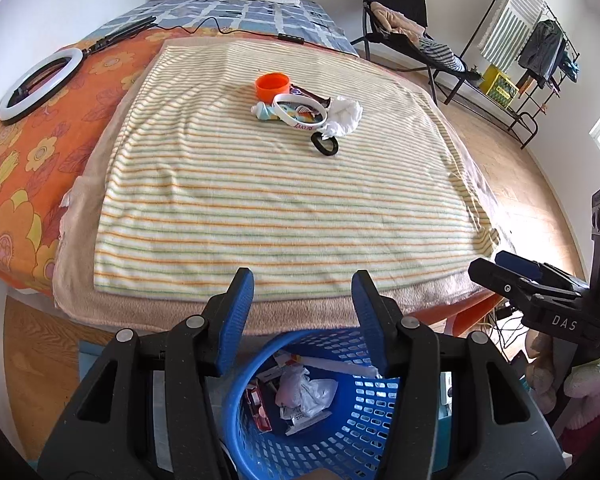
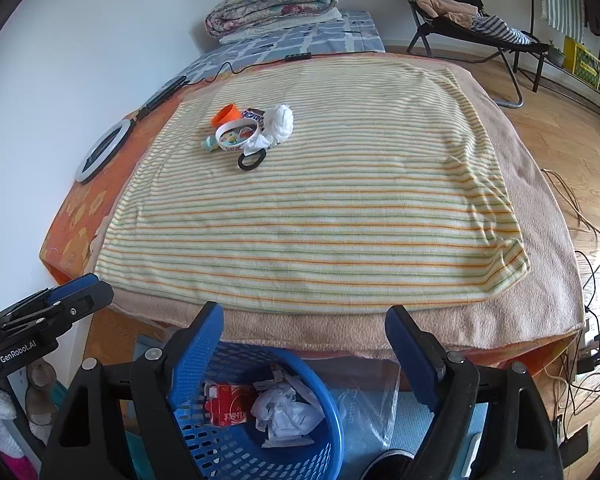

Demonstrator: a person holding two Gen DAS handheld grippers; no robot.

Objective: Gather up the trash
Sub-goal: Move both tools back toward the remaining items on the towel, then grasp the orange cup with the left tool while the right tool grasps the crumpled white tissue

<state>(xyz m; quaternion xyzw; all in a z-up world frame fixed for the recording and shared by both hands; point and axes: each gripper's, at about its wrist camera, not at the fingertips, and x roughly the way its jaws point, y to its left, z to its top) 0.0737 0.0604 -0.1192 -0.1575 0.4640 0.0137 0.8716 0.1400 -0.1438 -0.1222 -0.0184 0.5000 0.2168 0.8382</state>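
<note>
The remaining trash sits in a small heap on the striped blanket (image 1: 284,208), in the upper middle of the left wrist view and upper left of the right wrist view. The crumpled white tissue (image 1: 345,115) looks feather-light and soft; a pinch anywhere on its bulk should do, though it will squash and could snag its neighbours. The orange cup (image 1: 273,85) seems light, stiff plastic, best taken by its rim. The white ring (image 1: 300,114) and the black ring (image 1: 325,145) are thin hoops, probably rigid and prone to slipping; grip across the band. A dark snack wrapper (image 1: 306,94) and a small pale tube (image 1: 263,112) lie partly under the white ring, so they likely come later.

The blue basket (image 1: 332,420) stands at the bottom centre, below the bed edge, already holding paper and a red carton.

Both claws hover over the basket with nothing in them: the left claw (image 1: 302,320) half open, the right claw (image 2: 302,360) wide. A ring light (image 1: 40,84) lies at the left, well apart; nothing blocks the reach across the blanket.
</note>
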